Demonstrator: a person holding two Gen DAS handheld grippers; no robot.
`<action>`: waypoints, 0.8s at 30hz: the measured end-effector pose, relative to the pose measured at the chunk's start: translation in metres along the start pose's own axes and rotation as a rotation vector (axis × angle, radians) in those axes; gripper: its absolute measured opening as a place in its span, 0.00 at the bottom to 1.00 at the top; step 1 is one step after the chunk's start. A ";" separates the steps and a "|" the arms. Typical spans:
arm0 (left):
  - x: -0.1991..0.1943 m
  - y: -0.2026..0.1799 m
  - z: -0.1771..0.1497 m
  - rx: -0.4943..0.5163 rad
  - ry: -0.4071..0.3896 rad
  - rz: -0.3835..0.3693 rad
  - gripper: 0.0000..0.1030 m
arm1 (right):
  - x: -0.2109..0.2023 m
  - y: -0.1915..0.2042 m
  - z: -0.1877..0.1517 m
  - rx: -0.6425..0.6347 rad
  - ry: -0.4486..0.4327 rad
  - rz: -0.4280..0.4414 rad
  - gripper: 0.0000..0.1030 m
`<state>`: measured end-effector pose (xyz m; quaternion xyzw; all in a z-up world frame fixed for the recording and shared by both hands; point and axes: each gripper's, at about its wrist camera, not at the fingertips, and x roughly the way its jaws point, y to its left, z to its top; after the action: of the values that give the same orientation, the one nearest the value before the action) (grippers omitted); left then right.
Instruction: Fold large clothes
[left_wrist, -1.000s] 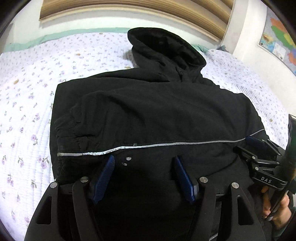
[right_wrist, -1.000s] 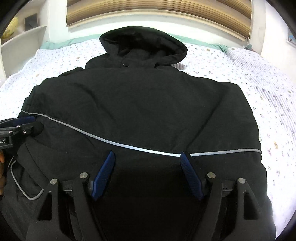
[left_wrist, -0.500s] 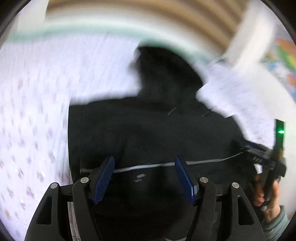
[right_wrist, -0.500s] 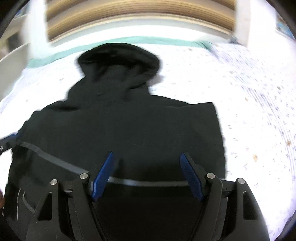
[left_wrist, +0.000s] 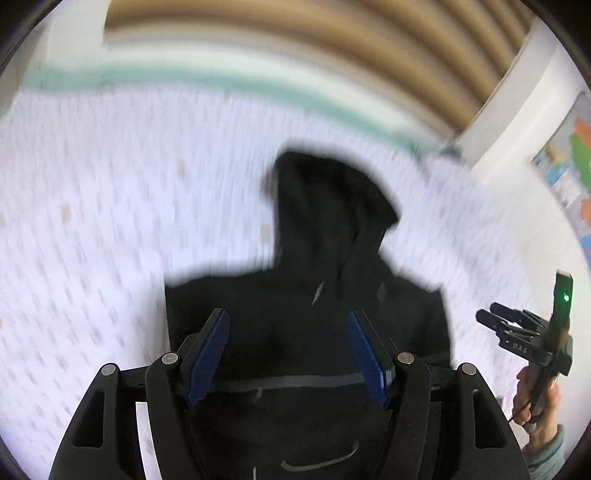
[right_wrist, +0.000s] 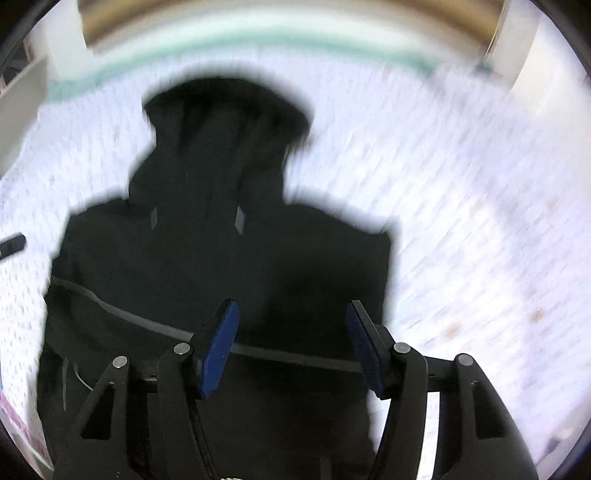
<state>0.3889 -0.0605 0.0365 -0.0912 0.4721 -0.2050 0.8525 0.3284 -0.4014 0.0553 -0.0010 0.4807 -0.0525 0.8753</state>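
We see two grippers, left gripper (left_wrist: 288, 356) and right gripper (right_wrist: 291, 345), each with blue-padded fingers (left_wrist: 208, 354) spread wide, gripping nothing. One black hooded jacket (right_wrist: 221, 266) lies flat beyond and beneath both pairs, gray stripe crossing it, hood (left_wrist: 325, 206) farthest, on one bed (left_wrist: 110, 206) with a blurred white flowered quilt.

In the left wrist view, white letters "DAS" stood on the black body of the right gripper (left_wrist: 496, 319), off to the right of the left gripper's fingers. Nothing else was legible.
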 end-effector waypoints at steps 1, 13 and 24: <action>-0.008 -0.003 0.010 0.004 -0.013 -0.009 0.66 | -0.012 -0.007 0.014 0.018 -0.025 0.010 0.61; 0.135 -0.009 0.113 -0.005 0.085 0.051 0.67 | 0.094 -0.024 0.125 0.215 0.073 0.220 0.61; 0.284 0.037 0.123 -0.178 0.157 0.017 0.63 | 0.268 -0.022 0.147 0.291 0.210 0.240 0.48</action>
<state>0.6354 -0.1554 -0.1284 -0.1463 0.5546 -0.1618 0.8030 0.5928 -0.4548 -0.0902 0.1879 0.5534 -0.0164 0.8112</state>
